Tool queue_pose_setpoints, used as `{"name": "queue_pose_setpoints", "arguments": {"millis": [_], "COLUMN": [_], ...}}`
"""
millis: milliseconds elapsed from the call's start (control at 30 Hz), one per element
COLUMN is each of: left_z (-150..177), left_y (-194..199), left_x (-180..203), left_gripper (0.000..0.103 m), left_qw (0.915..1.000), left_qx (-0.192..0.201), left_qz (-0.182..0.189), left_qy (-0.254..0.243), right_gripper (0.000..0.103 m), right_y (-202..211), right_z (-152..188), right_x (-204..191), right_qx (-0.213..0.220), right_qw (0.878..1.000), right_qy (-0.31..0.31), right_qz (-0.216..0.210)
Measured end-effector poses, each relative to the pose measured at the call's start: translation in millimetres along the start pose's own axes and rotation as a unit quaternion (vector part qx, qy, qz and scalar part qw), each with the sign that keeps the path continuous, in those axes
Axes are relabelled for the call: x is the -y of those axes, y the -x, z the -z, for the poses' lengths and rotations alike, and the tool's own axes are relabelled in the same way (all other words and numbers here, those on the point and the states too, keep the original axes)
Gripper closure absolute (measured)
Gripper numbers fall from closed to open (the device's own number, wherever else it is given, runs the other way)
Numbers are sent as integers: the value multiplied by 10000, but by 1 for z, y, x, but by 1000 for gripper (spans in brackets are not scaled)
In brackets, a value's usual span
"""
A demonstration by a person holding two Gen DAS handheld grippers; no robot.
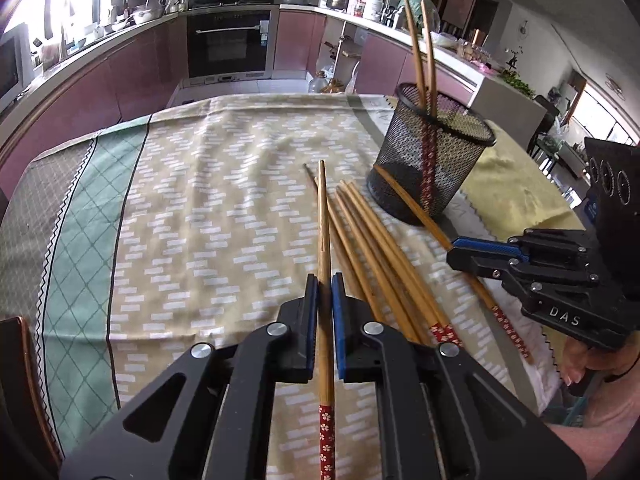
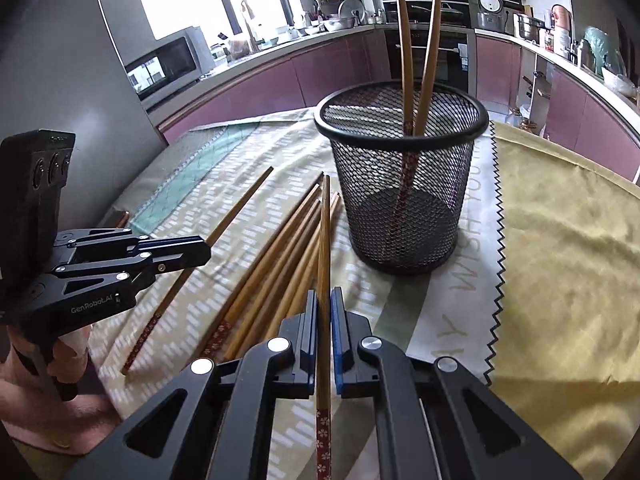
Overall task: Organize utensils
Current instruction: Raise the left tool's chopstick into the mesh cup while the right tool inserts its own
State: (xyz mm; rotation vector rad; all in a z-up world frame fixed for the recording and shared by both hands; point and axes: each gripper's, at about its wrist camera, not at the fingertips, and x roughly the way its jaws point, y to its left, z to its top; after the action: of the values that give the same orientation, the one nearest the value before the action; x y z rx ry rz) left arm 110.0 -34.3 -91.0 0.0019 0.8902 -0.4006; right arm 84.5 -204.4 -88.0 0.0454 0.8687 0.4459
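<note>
Kitchen setting: mauve cabinets and a built-in oven along the top of the left wrist view. Foreground: counter covered by a patterned cloth, with a yellow cloth at the right of the right wrist view. Black mesh holder, upright, upper centre of the right wrist view, contains two chopsticks leaning against its far rim. Loose chopsticks, a fanned bundle, lie on the patterned cloth just left of the holder. Left gripper, bottom centre of its own view: jaws narrow, clamped on a single chopstick pointing away from the camera. Right gripper, likewise bottom centre of its view: jaws narrow, clamped on another chopstick, red floral end toward the camera.
</note>
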Motion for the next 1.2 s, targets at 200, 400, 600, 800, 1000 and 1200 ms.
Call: {"name": "queue_pose_setpoints", "arguments": {"millis": [200, 400, 600, 800, 1000, 1200], "left_z": [-12, -26, -39, -62, -93, -125], "left_y": [30, 64, 95, 120, 130, 130], "left_x": [5, 10, 13, 20, 36, 47], "left_gripper": [95, 95, 95, 95, 95, 95], "left_qw": [9987, 9948, 9890, 9815, 9737, 9675], "left_qx": [304, 665, 1062, 1478, 1885, 2159], "left_qz": [401, 764, 1015, 1196, 1235, 1278], "left_qy": [-61, -141, -170, -197, -320, -308], "right_gripper": [97, 97, 97, 97, 97, 97], "right_y": [28, 56, 77, 95, 112, 122], "right_z": [-6, -13, -23, -41, -63, -91], "right_x": [-3, 1, 8, 16, 21, 27], "right_qx": [381, 823, 1203, 1601, 2017, 2400], "right_qw": [9989, 9958, 9916, 9861, 9789, 9705], "right_qy": [23, -32, -88, -71, 3, 16], "right_qz": [-287, -409, -464, -435, -317, -223]}}
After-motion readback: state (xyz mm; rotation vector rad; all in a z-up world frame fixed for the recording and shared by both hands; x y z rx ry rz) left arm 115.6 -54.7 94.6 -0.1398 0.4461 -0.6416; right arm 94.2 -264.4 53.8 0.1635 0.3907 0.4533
